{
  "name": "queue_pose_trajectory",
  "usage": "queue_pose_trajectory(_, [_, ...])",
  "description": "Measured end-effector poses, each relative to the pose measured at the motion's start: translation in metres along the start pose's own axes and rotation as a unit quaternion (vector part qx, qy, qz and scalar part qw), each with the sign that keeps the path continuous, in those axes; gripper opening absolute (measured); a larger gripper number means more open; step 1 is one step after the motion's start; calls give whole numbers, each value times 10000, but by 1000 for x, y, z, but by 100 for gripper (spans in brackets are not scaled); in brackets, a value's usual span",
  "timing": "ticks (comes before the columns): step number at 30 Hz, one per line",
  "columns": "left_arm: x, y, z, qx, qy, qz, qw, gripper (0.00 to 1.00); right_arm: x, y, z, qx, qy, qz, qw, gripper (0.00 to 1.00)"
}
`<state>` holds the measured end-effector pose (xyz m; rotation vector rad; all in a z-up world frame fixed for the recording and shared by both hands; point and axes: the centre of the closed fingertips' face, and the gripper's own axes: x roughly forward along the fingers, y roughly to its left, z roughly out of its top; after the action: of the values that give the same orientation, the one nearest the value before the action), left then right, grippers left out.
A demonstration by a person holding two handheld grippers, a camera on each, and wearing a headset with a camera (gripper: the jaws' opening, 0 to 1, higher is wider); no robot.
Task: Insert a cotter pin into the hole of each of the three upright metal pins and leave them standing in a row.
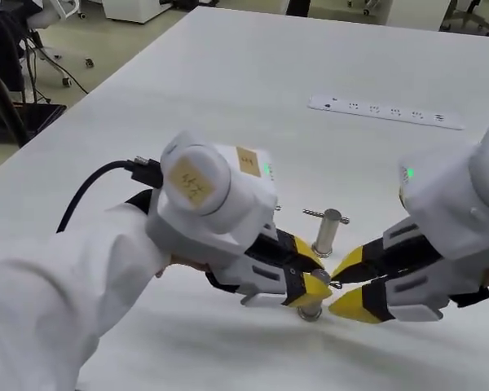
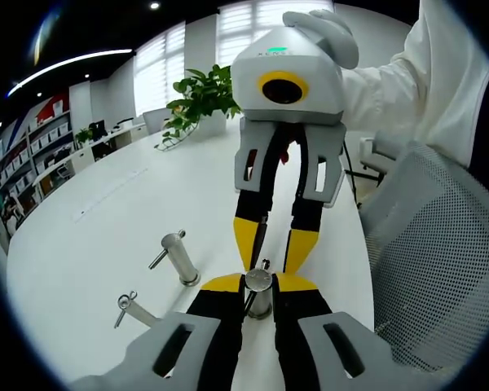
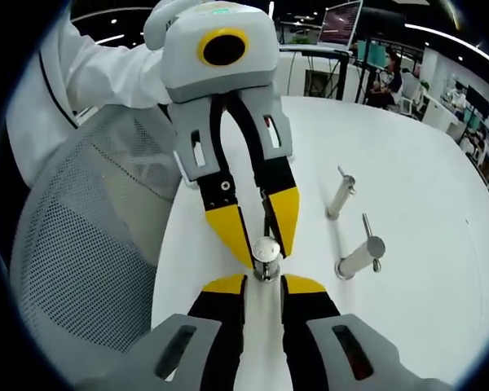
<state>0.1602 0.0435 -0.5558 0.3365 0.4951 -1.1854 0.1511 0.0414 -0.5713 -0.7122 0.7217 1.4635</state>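
Observation:
My left gripper (image 1: 311, 287) (image 2: 259, 283) is shut on an upright metal pin (image 1: 310, 312) (image 2: 259, 303) (image 3: 266, 247) on the white table. A small ring of a cotter pin (image 1: 336, 283) sticks out beside the pin's head. My right gripper (image 1: 336, 295) (image 3: 265, 285) faces the left one tip to tip, its jaws a little apart on either side of that pin. A second pin (image 1: 328, 232) (image 2: 179, 259) (image 3: 360, 257) stands just beyond with a cotter pin through it. A third pin (image 2: 137, 309) (image 3: 341, 195) also carries a cotter pin.
A white power strip (image 1: 387, 110) lies far back on the table (image 1: 228, 90). A grey mesh chair (image 2: 440, 261) (image 3: 81, 244) stands at the table's near edge. A potted plant (image 2: 204, 94) sits at the far end.

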Motion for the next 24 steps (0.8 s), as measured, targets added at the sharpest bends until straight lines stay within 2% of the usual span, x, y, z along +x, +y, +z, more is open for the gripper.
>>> queue_pose_trajectory(4, [0,0,0,11,23,3,10000,10,-6,-3,-2,16,11,-79,10000,6])
queue_pose_trajectory(8, [0,0,0,19,39,2,10000,10,-11,-2,5,100,-167,-66,9998,0])
queue_pose_trajectory(15, [0,0,0,-2,57,-1,10000,10,-7,-1,9,50,-200,-20,9998,0])
queue_pose_trajectory(18, [0,1,0,-6,69,19,10000,10,-6,0,11,-85,-208,-42,9997,0])
queue_pose_trajectory(24, [1,1,-1,13,63,20,10000,10,-7,0,14,90,-304,3,9995,0])
